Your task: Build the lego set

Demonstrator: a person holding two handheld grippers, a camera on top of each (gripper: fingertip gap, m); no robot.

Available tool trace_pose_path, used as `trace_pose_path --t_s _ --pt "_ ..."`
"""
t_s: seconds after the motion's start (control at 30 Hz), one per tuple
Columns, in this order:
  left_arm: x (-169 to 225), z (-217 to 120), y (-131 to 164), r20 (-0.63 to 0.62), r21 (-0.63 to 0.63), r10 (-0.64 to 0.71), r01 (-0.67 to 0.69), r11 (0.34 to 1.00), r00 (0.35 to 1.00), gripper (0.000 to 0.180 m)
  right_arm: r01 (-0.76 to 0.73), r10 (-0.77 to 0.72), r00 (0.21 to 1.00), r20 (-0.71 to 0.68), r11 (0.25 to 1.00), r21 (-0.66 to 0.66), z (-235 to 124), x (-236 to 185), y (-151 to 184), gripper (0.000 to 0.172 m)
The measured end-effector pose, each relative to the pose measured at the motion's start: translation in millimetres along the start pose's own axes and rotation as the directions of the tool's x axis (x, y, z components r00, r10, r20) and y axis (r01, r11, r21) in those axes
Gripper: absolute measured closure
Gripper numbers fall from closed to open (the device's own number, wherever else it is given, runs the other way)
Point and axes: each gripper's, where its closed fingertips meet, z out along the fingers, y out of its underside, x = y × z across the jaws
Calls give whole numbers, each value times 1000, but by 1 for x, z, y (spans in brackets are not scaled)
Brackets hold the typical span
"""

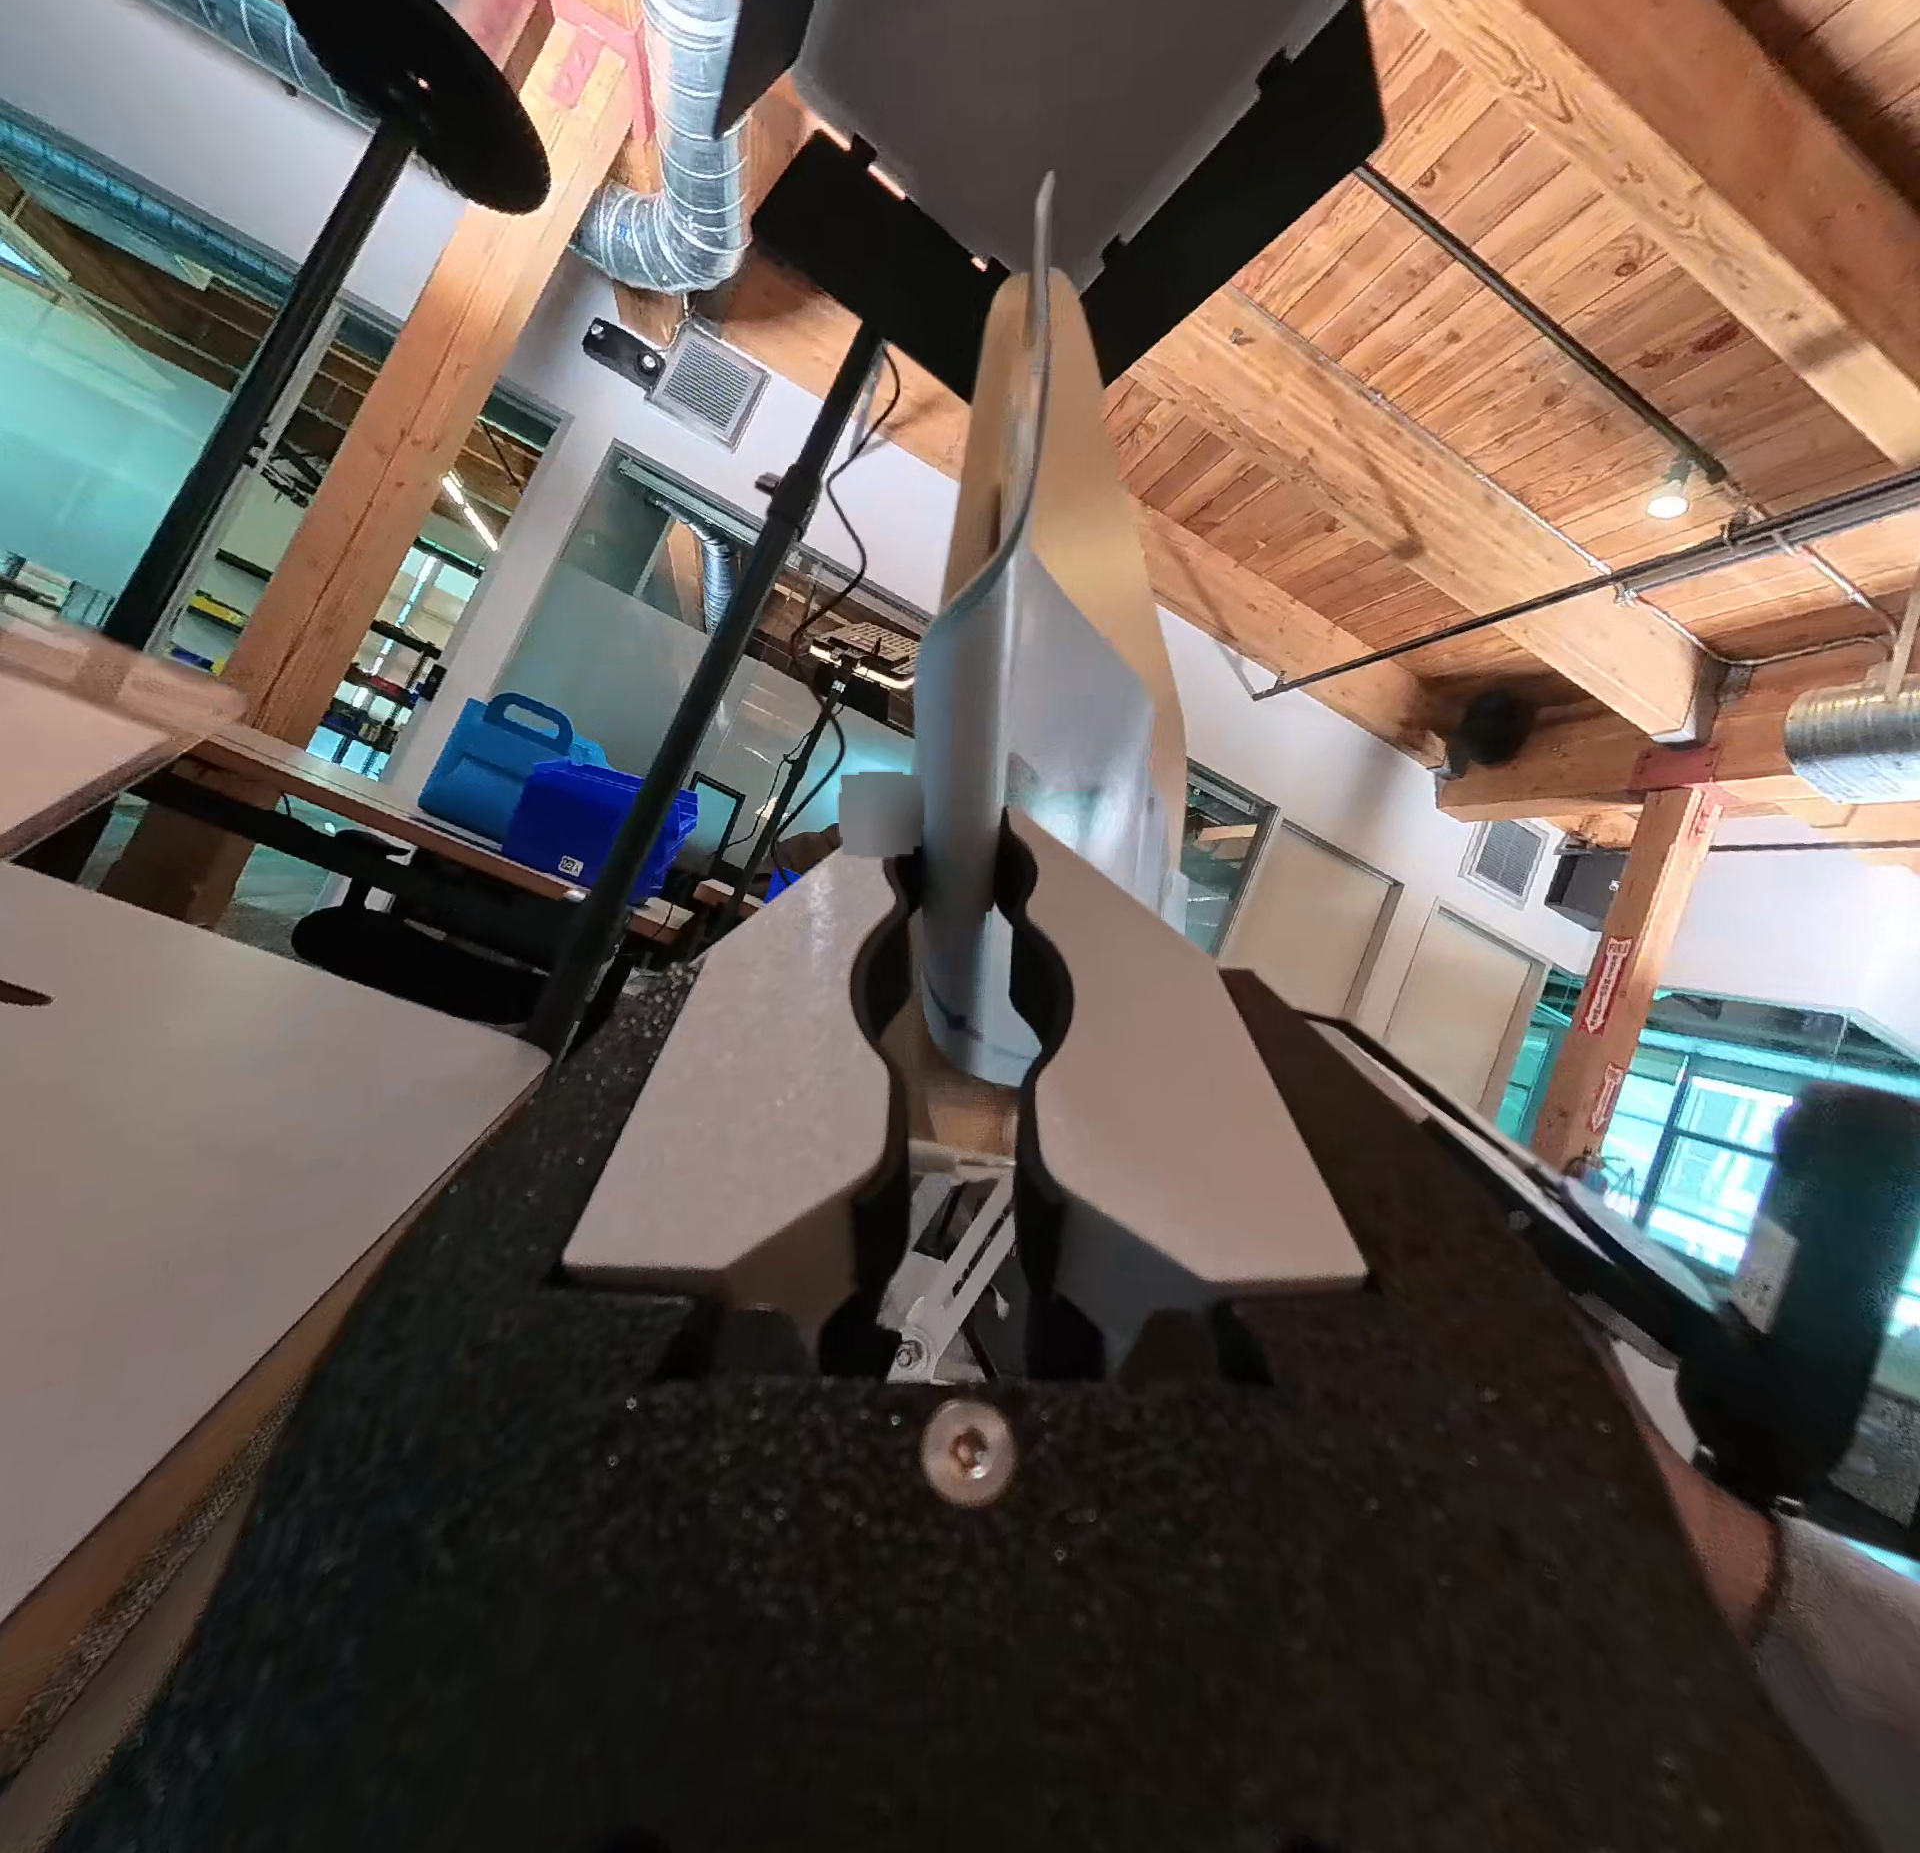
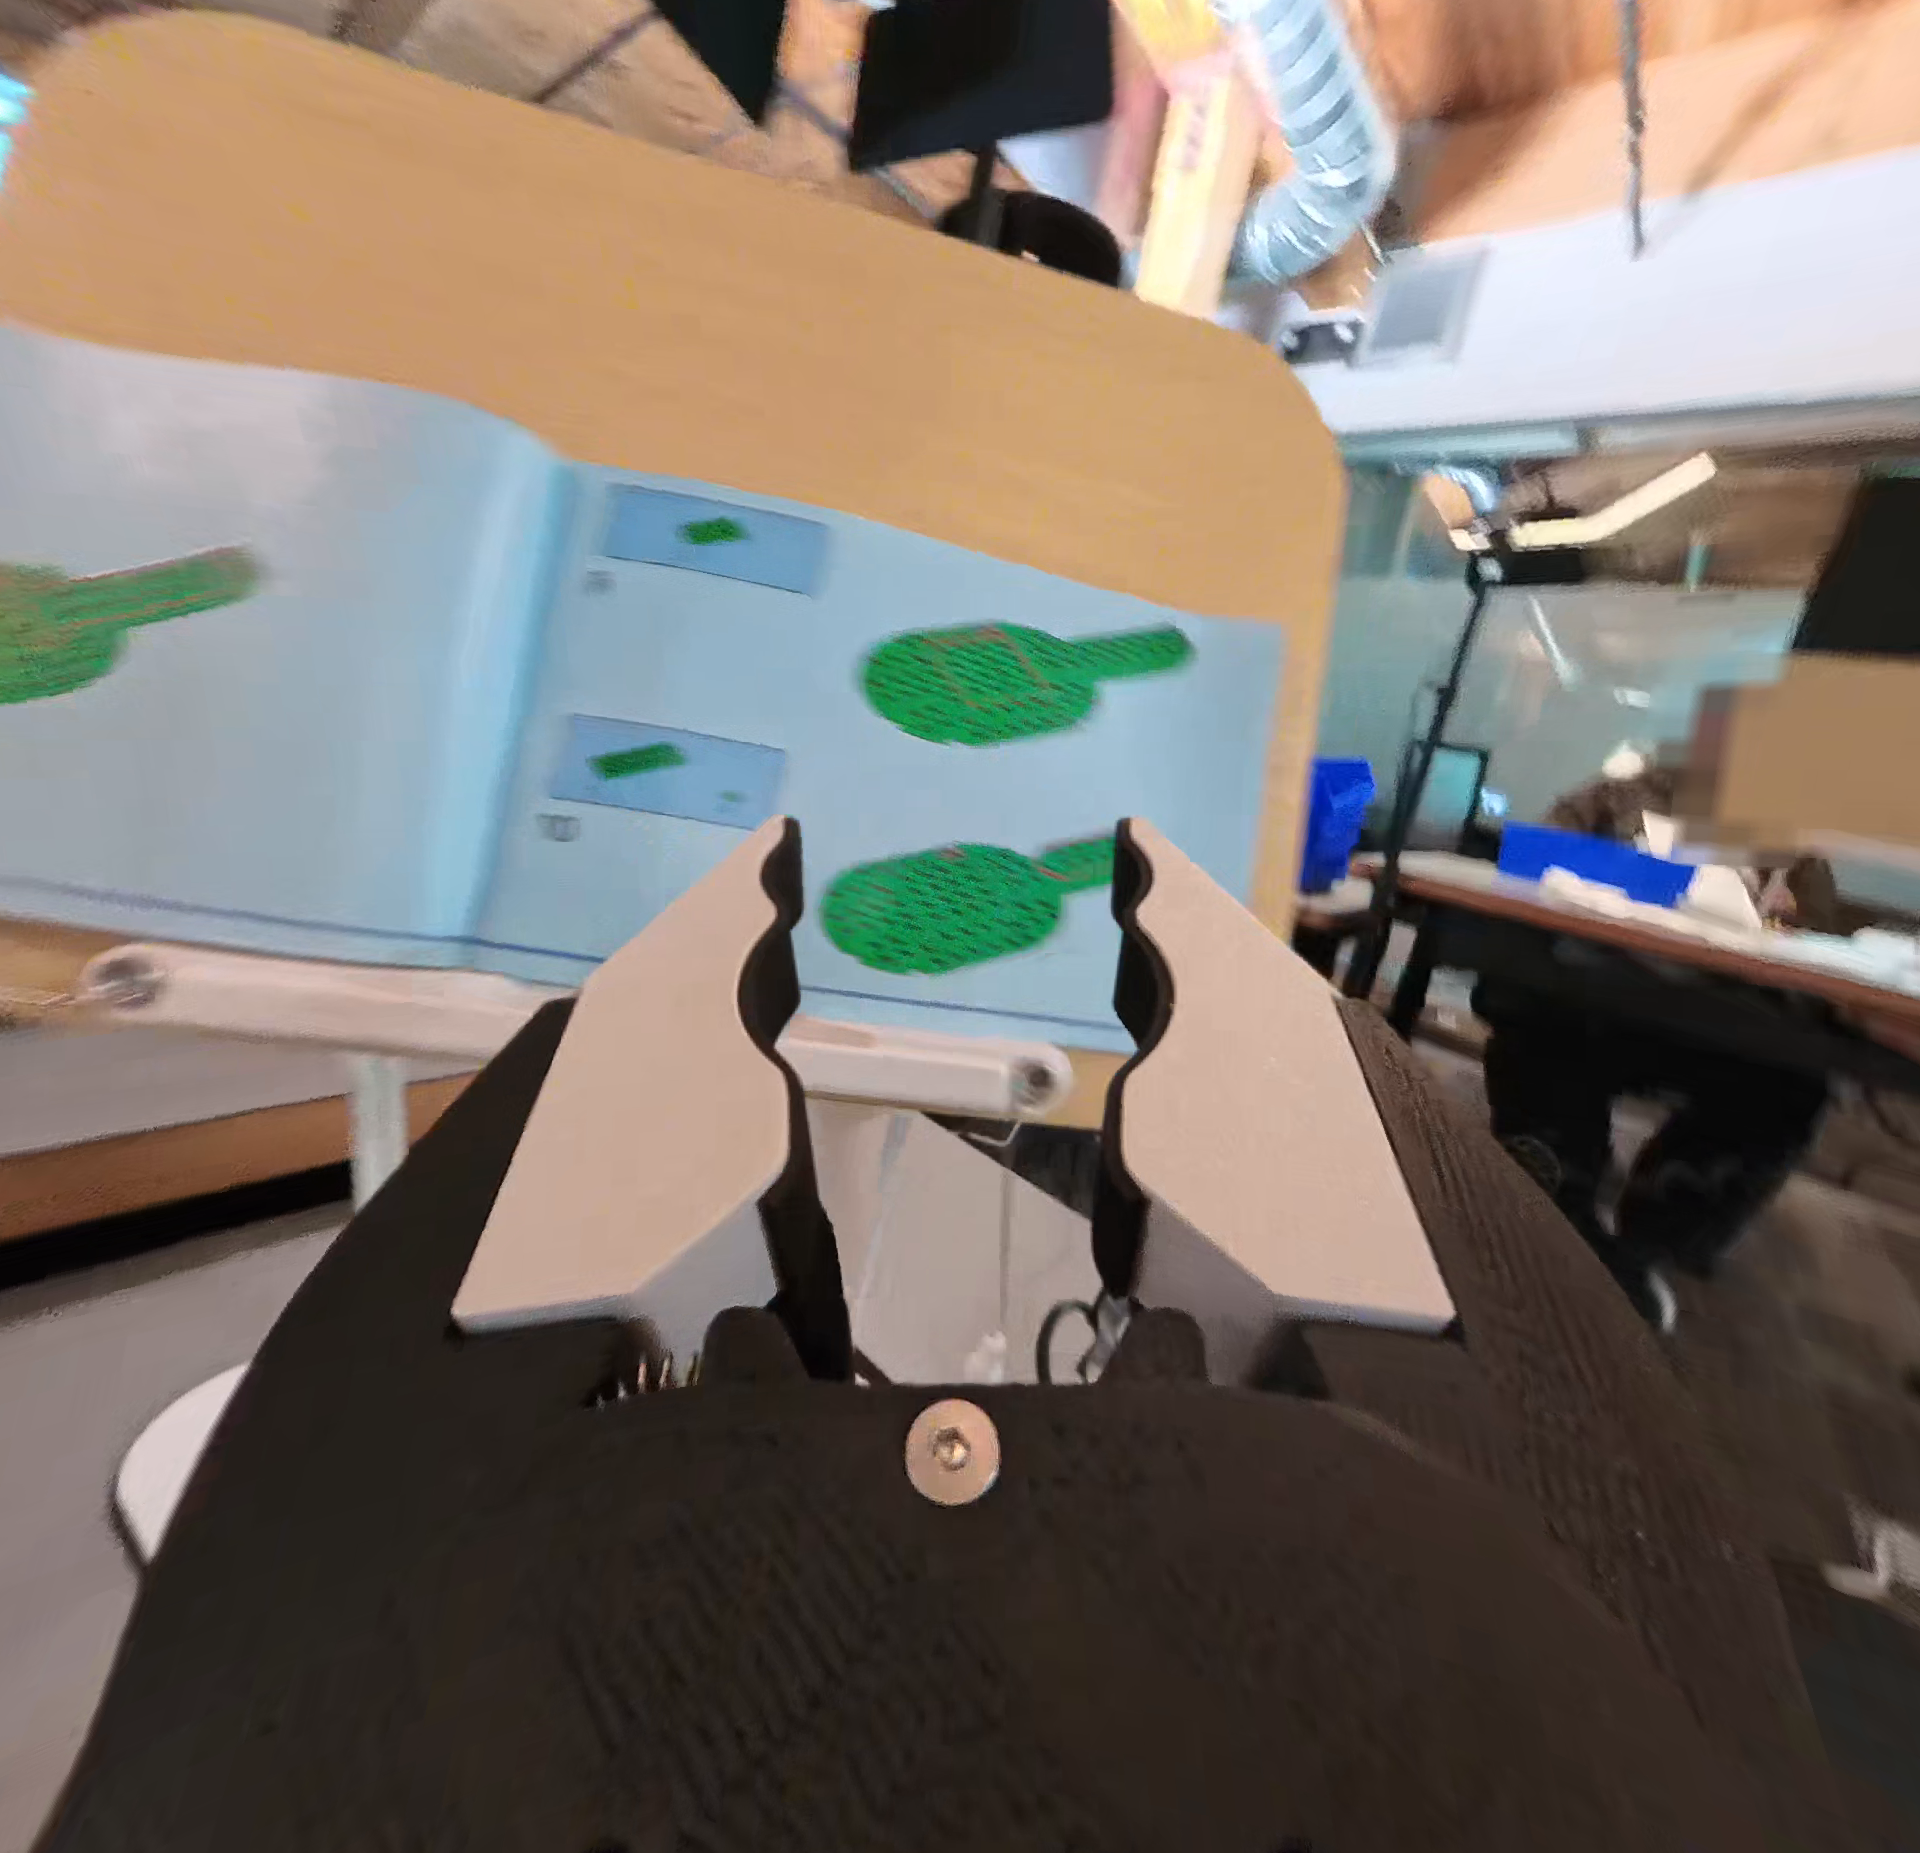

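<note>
In the left wrist view my left gripper (image 1: 961,847) is shut on the lower edge of the pale blue booklet pages (image 1: 1039,681), which I see edge-on, rising between the two pads. The pages lean on a wooden board (image 1: 1112,473). In the right wrist view the open booklet (image 2: 416,712), with green drawings on it, rests on the wooden book stand (image 2: 623,245) above a white ledge (image 2: 416,1003). My right gripper (image 2: 956,837) is open and empty in front of the right-hand page, and the pads do not touch it.
A black pole stand (image 1: 675,712) rises left of the booklet, and a black and white device (image 1: 1039,68) hangs overhead. Blue bins (image 1: 592,827) sit on a far table. A light tabletop (image 1: 208,1128) lies at the left. A person sits at a desk (image 2: 1621,795) at the right.
</note>
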Motion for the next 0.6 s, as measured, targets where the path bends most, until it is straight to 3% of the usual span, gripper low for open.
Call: trace_pose_path --t_s 0.2,0.6 --pt "-6 -2 2 4 7 -27 27 1000 1000 171 -198 194 979 -69 978 -60 6 45 32 107" --pt "-4 -1 3 -3 7 -17 17 1000 1000 171 -177 177 984 -15 974 -141 15 44 52 110"
